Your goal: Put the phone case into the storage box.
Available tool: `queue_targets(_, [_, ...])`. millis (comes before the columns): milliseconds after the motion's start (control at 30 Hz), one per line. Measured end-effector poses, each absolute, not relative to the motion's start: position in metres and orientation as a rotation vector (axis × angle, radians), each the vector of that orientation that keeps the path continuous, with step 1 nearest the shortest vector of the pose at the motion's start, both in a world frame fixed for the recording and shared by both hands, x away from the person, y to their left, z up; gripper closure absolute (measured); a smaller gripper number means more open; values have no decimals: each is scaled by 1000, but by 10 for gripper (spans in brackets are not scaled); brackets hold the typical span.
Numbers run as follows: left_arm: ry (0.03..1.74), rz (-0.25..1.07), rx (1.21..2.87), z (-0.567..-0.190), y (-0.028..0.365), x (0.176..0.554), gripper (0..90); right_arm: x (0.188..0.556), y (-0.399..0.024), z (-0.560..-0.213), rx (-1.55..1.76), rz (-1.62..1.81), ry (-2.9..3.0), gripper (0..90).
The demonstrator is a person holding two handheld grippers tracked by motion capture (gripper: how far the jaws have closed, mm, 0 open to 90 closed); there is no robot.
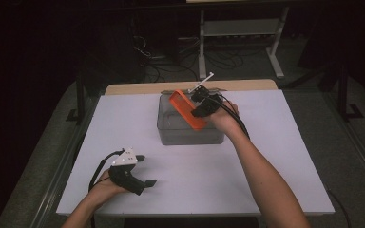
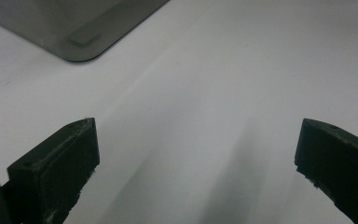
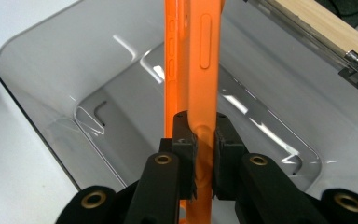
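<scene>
White table top (image 1: 123,123), wooden strip (image 1: 138,88) at its far edge, metal frame (image 1: 240,28) and cables (image 1: 161,61) beyond

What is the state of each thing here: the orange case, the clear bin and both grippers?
Orange phone case: held by its edge, above the bin.
Clear bin: upright on the table, open, nothing inside.
Right gripper: shut on the case.
Left gripper: open, holding nothing, over the table.

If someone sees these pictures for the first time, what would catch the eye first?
The bright orange phone case, pinched by the right gripper above the clear plastic bin at the far middle of the white table. Next, the left gripper near the front left, jaws wide open with nothing between them.
</scene>
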State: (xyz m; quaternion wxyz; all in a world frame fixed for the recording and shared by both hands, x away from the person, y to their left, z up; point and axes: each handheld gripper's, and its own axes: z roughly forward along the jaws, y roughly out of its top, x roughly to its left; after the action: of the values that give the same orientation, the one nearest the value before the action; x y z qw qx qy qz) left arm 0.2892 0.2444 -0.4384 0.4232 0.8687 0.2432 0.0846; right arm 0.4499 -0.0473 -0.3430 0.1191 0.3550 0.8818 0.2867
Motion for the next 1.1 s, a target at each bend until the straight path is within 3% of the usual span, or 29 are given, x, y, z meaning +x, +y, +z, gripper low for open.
queue_targets(1100, [607,217,2171,-438,245,289,0,473,-24,-351,1116,430,2768,806])
